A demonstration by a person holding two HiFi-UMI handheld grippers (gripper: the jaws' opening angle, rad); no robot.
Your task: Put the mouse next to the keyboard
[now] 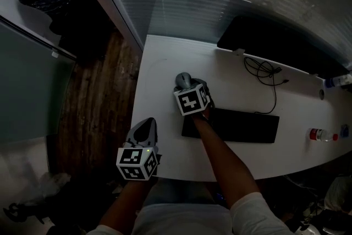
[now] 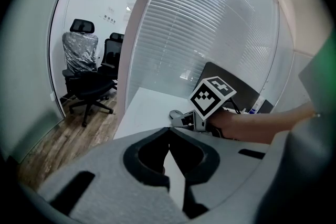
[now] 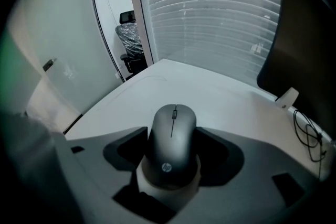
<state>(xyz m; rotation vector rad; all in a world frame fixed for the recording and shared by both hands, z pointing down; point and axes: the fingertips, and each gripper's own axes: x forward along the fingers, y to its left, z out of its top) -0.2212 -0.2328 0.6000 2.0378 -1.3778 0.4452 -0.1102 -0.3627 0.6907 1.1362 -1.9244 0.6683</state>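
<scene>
- Right gripper view only: the mouse (image 3: 172, 147) sits on the white table (image 3: 220, 97) between the jaws of the right gripper (image 3: 172, 131); the jaws stand wide, one against each flank, pinching it; its scroll wheel points away from the gripper.
- Head view only: the keyboard (image 1: 236, 125) lies just behind the right gripper on the person's side, partly under the forearm (image 1: 220, 151) and extending to the gripper's right; a dark monitor (image 1: 275, 41) and a loose cable (image 1: 268, 75) lie beyond and to the right; a bottle (image 1: 320, 135) lies far right.
- Left gripper view only: the left gripper (image 2: 168, 129) has its jaws pressed together with nothing between them; ahead of it appear the right gripper's marker cube (image 2: 212, 96), window blinds (image 2: 210, 29) and office chairs (image 2: 84, 78), one wrapped in plastic.
- Writing: an "hp" logo shows on the rear of the mouse; no other print is legible.
- Pose: the right arm reaches out over the table, its gripper tilted steeply down onto the mouse; the left gripper hangs near the table's near edge, angled down, well apart from the mouse.
</scene>
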